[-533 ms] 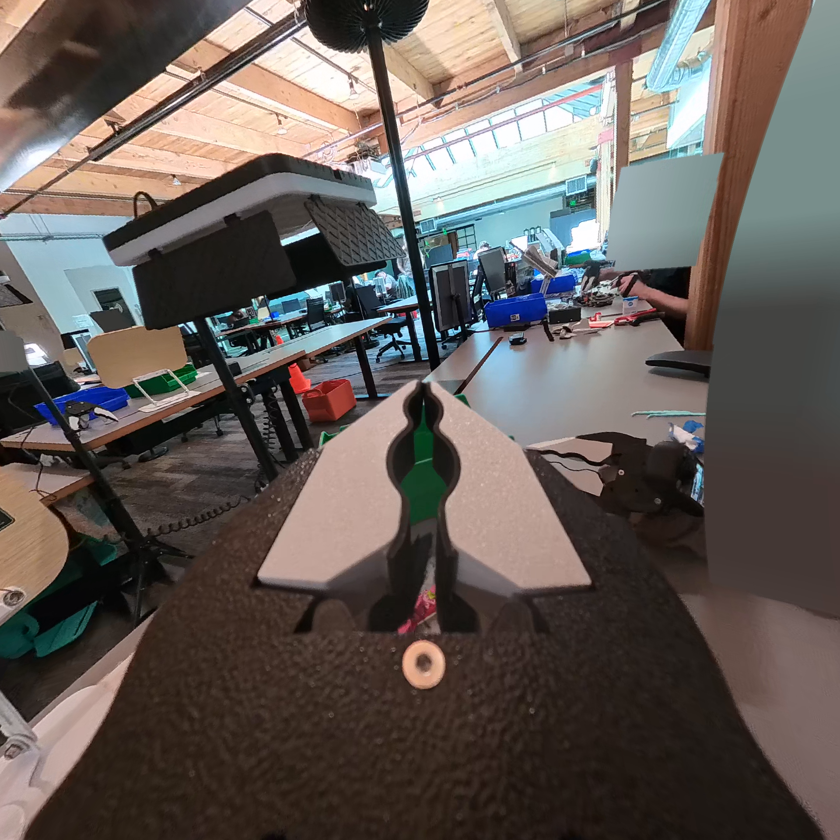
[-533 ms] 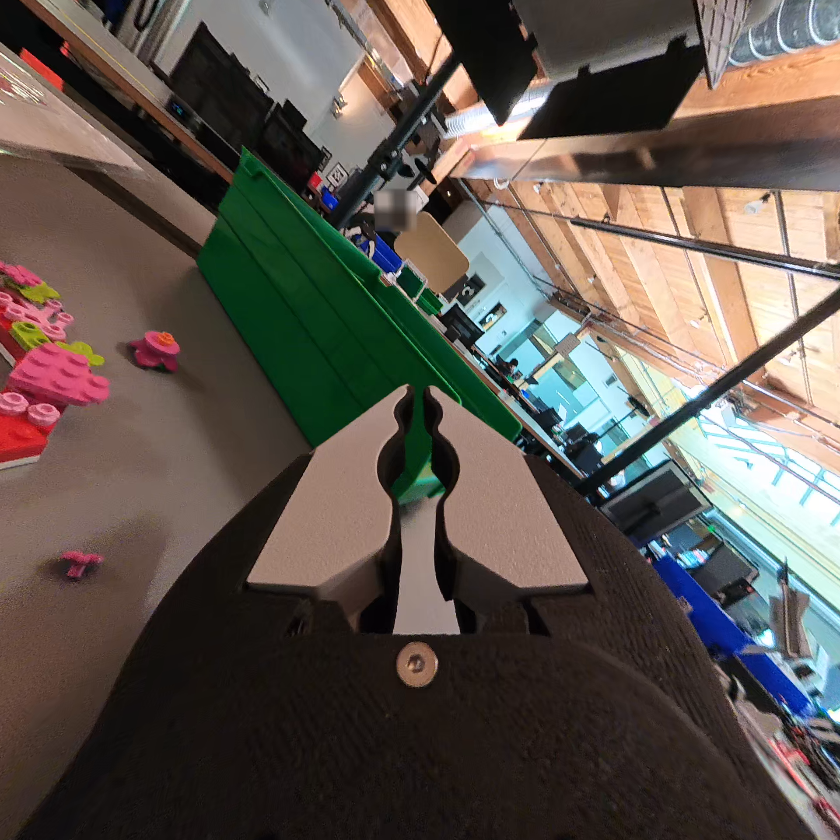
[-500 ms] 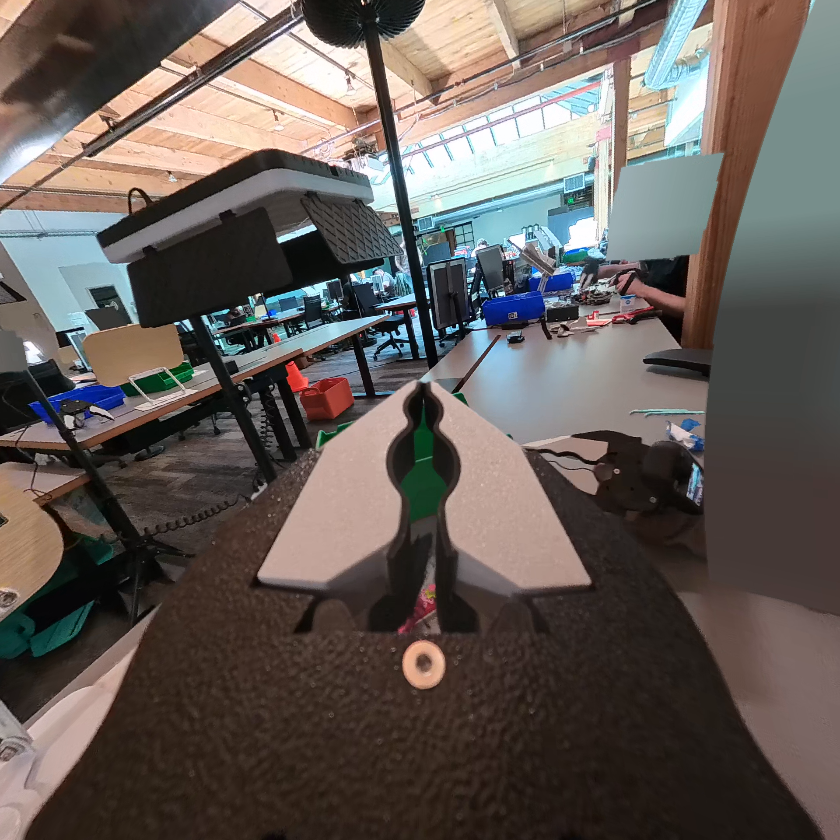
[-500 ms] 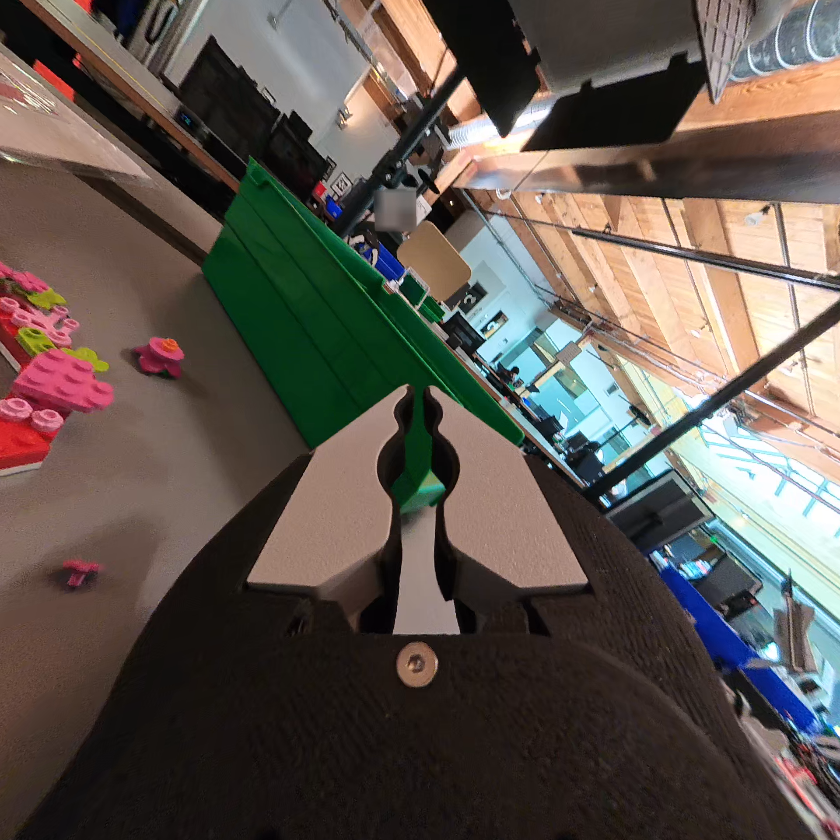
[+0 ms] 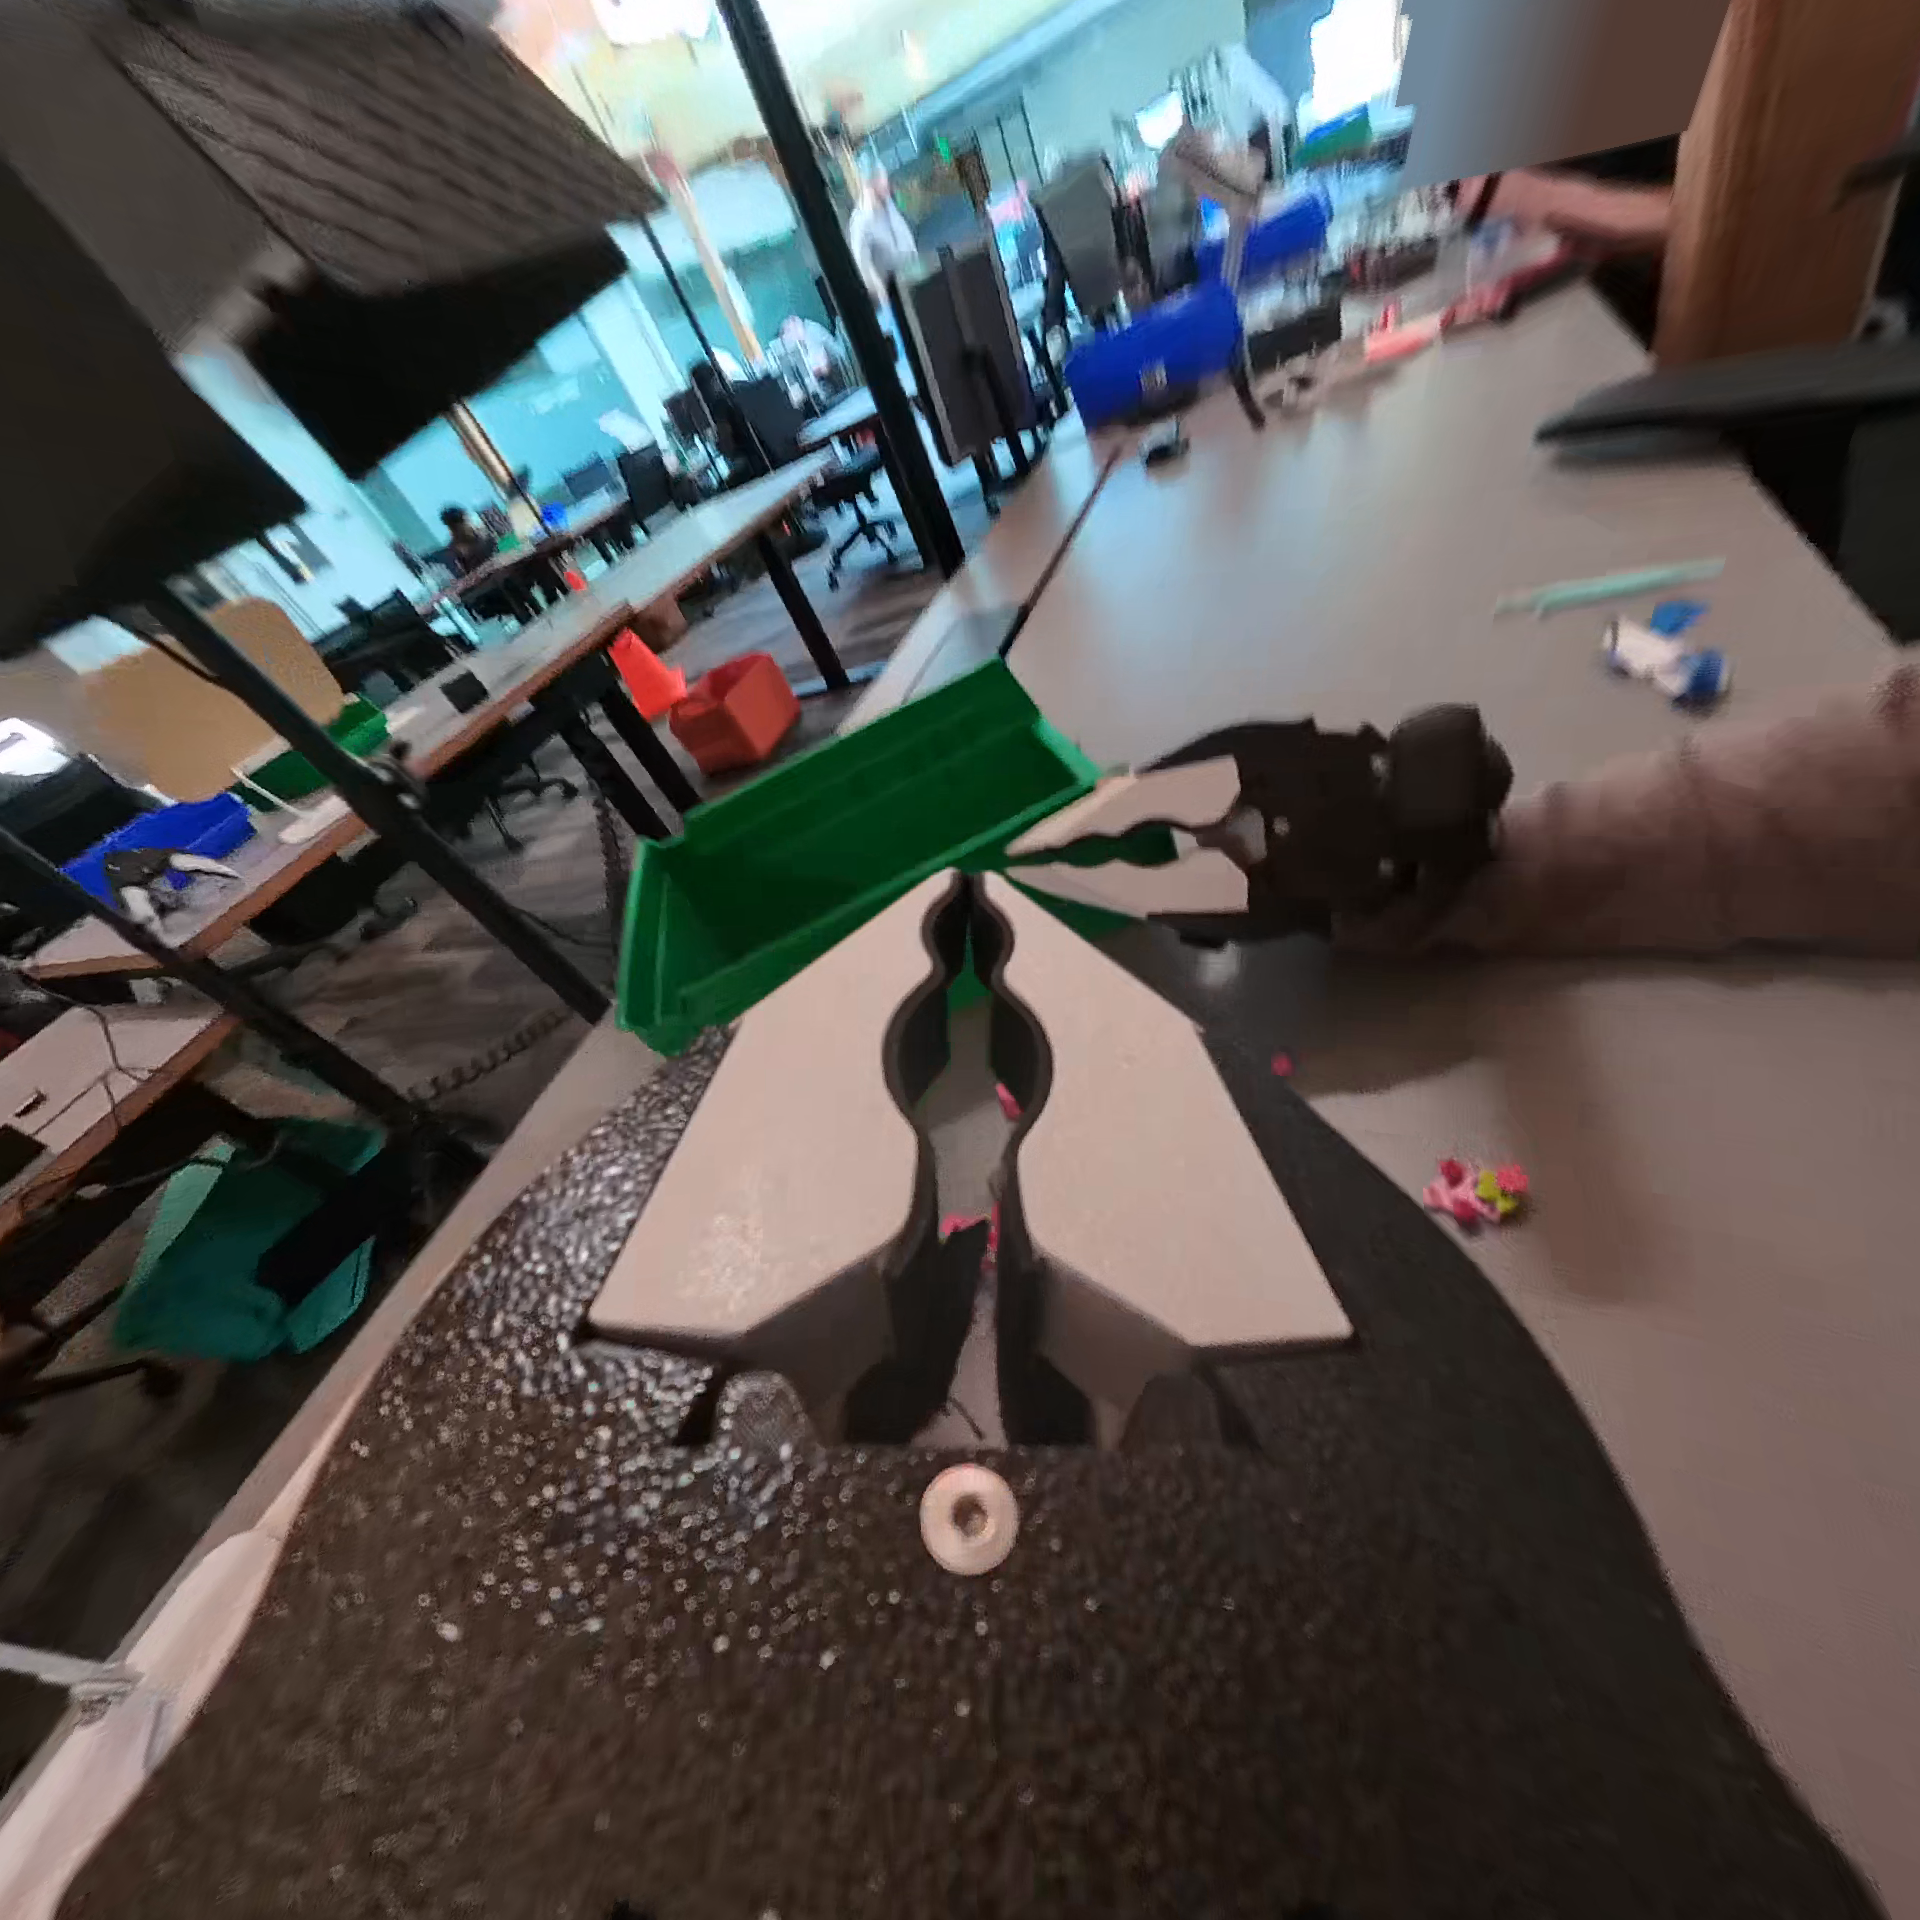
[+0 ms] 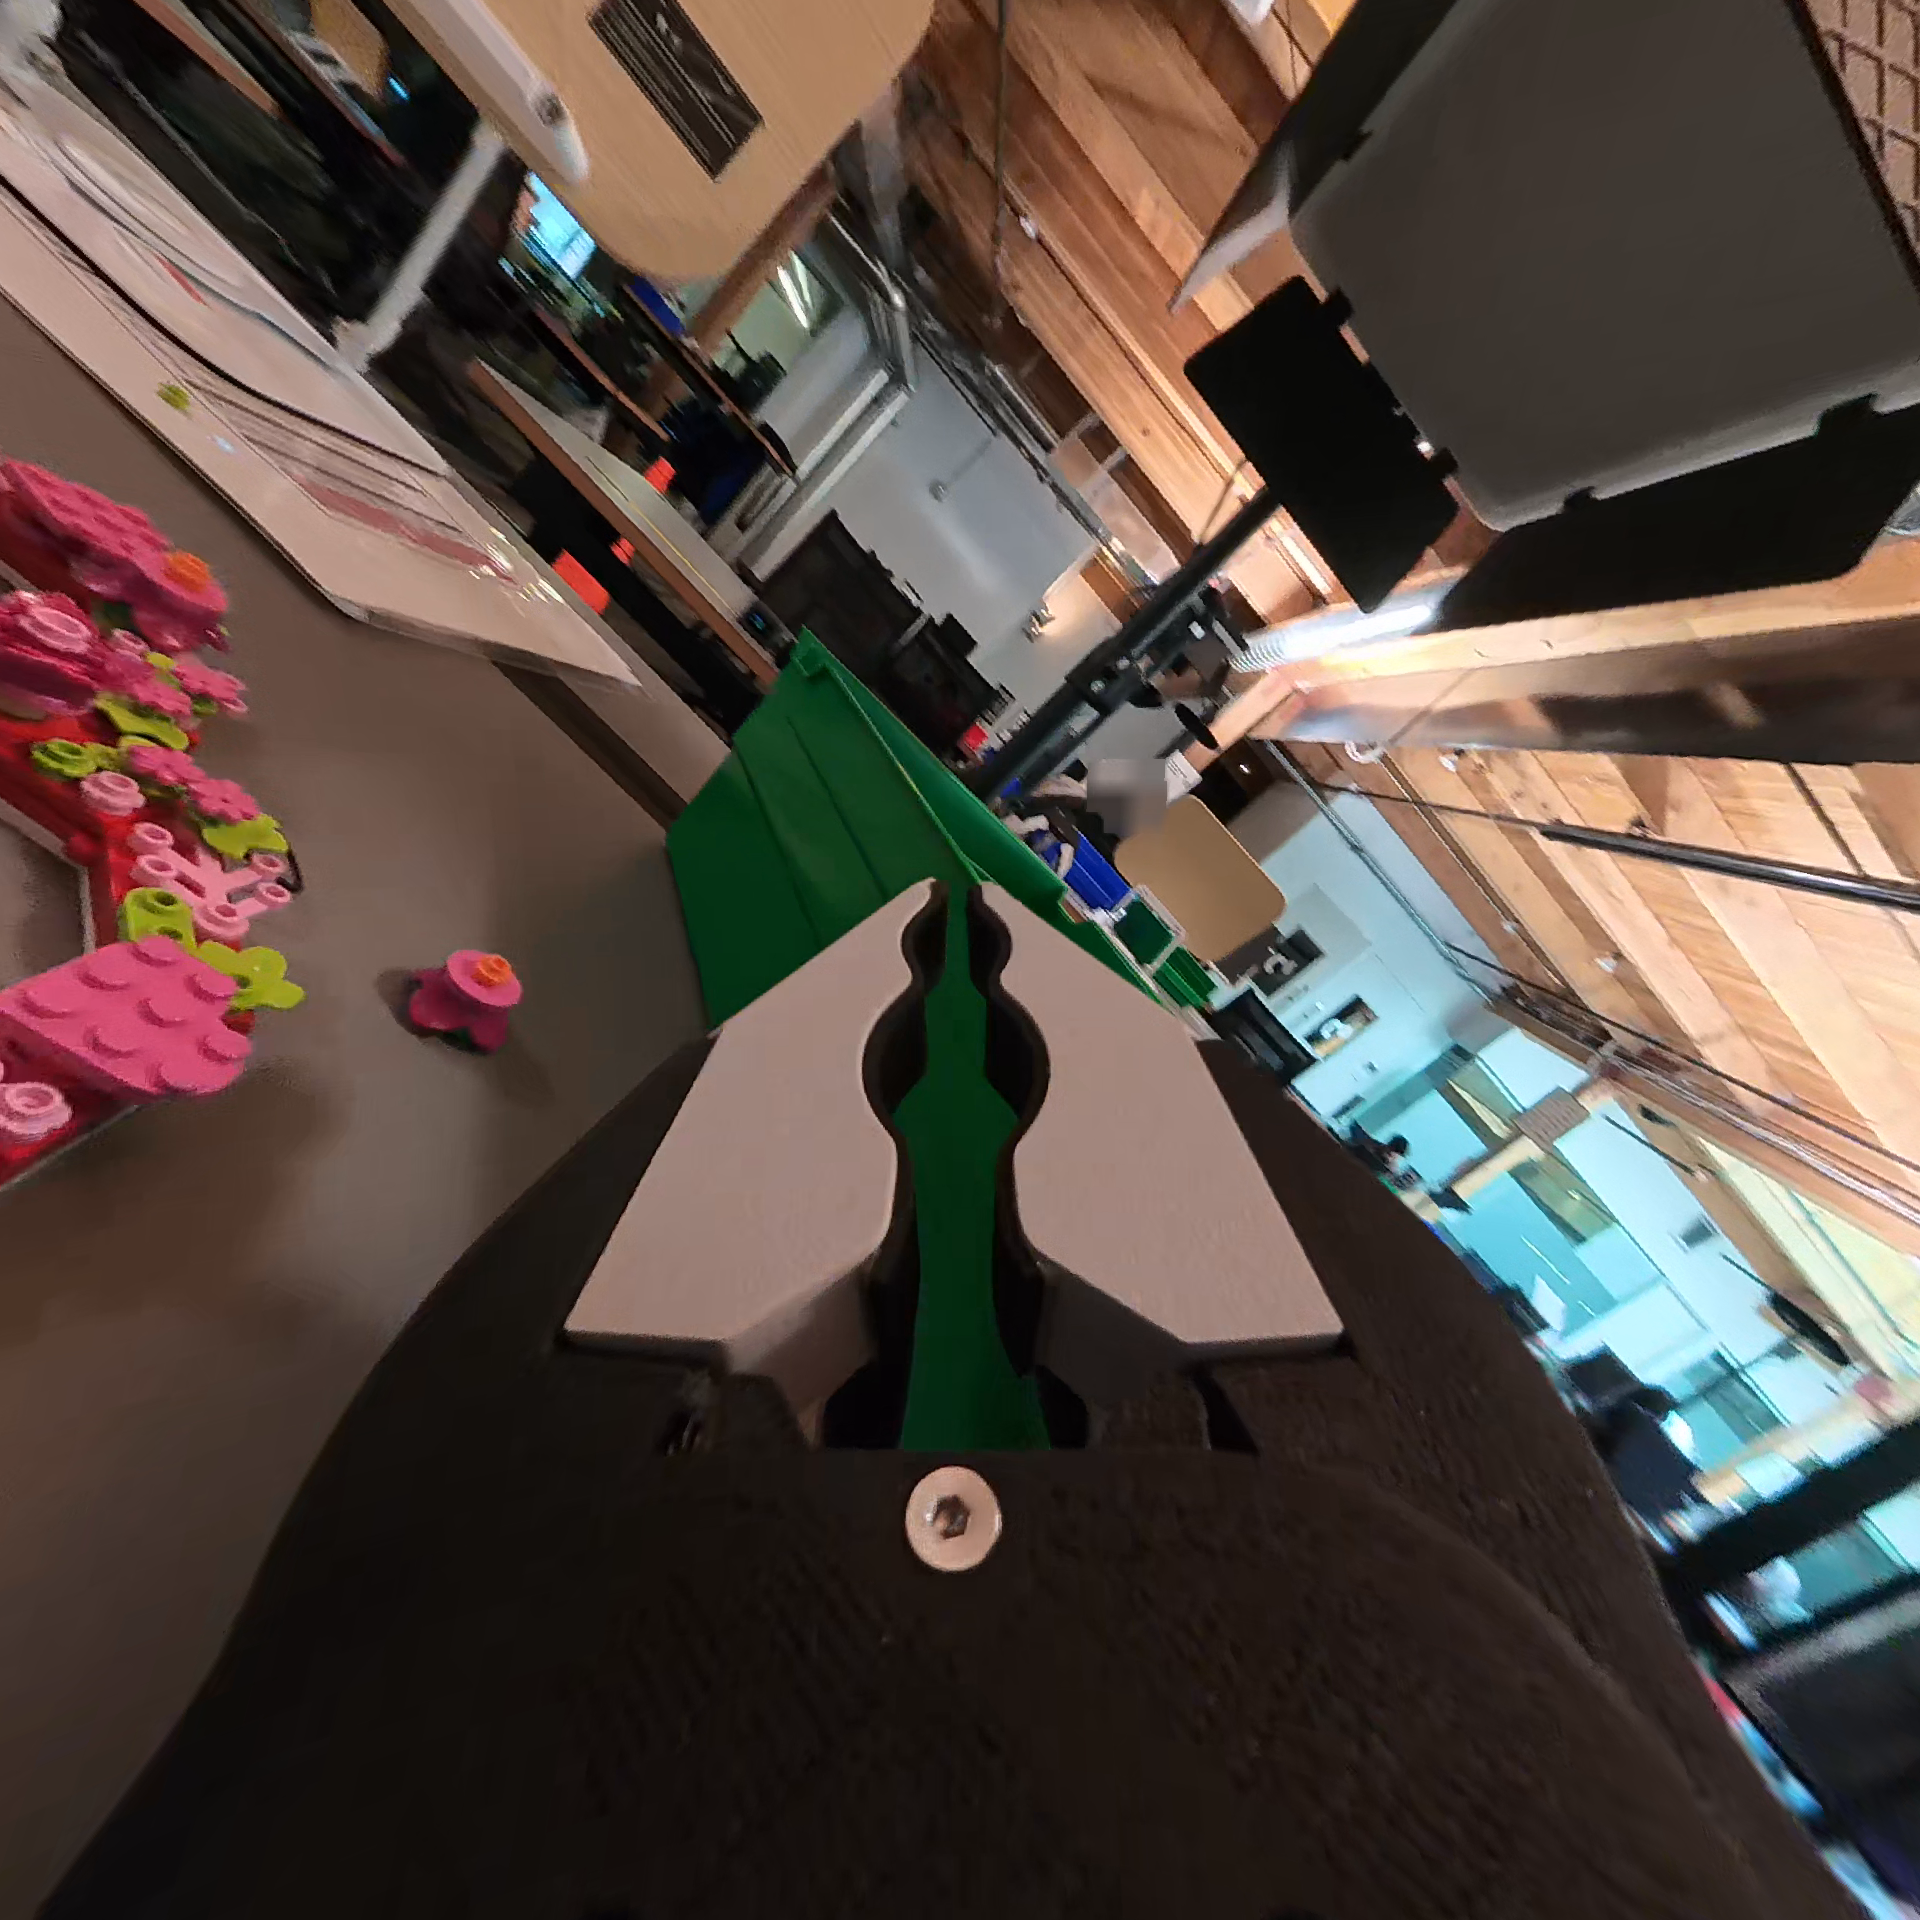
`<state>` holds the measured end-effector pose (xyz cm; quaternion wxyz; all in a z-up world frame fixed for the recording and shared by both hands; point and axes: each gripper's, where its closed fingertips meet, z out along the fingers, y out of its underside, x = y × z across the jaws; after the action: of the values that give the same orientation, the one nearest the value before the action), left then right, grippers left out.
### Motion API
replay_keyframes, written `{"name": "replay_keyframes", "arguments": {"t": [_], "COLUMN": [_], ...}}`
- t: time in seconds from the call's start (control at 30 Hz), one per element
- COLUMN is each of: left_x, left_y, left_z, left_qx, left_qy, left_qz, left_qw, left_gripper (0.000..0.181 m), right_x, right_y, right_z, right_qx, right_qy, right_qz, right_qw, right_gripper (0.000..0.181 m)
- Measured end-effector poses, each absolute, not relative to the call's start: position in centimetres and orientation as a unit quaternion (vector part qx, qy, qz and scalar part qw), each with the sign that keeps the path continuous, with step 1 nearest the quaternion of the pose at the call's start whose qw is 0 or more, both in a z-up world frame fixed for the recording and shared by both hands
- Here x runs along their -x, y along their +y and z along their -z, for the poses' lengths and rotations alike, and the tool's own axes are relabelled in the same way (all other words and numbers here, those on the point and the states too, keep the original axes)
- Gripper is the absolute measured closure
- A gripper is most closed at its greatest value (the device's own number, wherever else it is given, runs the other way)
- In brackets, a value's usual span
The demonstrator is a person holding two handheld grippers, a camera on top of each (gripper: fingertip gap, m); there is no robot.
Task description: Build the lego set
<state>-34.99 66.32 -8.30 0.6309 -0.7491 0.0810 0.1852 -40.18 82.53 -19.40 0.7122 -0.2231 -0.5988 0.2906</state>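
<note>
My right gripper [image 6: 958, 891] is shut on a wall of the green bin [image 6: 831, 831]; green fills the gap between its fingers. In the left wrist view the green bin [image 5: 831, 862] sits tilted at the table's edge, and the right gripper [image 5: 1023, 860] holds its right end. My left gripper [image 5: 968, 894] is shut, short of the bin. Pink bits show through its gap; I cannot tell whether they are held. A red, pink and lime lego model [image 6: 125, 831] lies at the left, with a small pink flower piece [image 6: 462, 992] beside it.
A grey table [image 5: 1351, 582] carries loose pink and lime pieces [image 5: 1475, 1190] and a blue-white item [image 5: 1662, 655]. A sleeved arm [image 5: 1714, 831] holds the right gripper. A white sheet [image 6: 312, 478] lies beyond the model. A black pole [image 5: 831, 281] and an orange bin [image 5: 732, 712] stand off the table. There is about 20 centimeters between the tips of the two grippers.
Both views have swung down towards the table. The right gripper has moved onto the green bin's wall, which now fills its gap. The bin now shows whole in the left view.
</note>
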Motion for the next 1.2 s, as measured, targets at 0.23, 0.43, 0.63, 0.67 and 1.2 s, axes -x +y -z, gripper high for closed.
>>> {"name": "replay_keyframes", "arguments": {"t": [0.23, 0.43, 0.63, 0.67, 1.2], "left_x": [31.9, 31.1, 31.9, 32.0, 29.8], "left_y": [69.5, 68.2, 66.2, 66.0, 64.7], "left_z": [17.9, 21.2, 21.1, 21.1, 23.5], "left_qx": [0.82, 0.831, 0.82, 0.818, 0.844], "left_qy": [0.095, 0.056, 0.012, 0.001, 0.037], "left_qz": [-0.056, -0.026, 0.001, 0.01, -0.01], "left_qw": [0.562, 0.552, 0.572, 0.574, 0.534], "left_gripper": [0.156, 0.134, 0.131, 0.13, 0.132], "right_x": [40.4, 37.0, 32.7, 32.7, 32.4], "right_y": [79.1, 74.0, 71.4, 71.3, 72.1], "right_z": [19.8, 20.4, 25.5, 26.2, 30.3], "right_qx": [0.147, 0.037, -0.027, -0.04, -0.155], "right_qy": [-0.631, -0.684, -0.884, -0.9, -0.973], "right_qz": [-0.371, -0.488, -0.44, -0.41, -0.171], "right_qw": [0.665, 0.54, 0.159, 0.144, 0.013], "right_gripper": [0.179, 0.165, 0.141, 0.138, 0.162]}}
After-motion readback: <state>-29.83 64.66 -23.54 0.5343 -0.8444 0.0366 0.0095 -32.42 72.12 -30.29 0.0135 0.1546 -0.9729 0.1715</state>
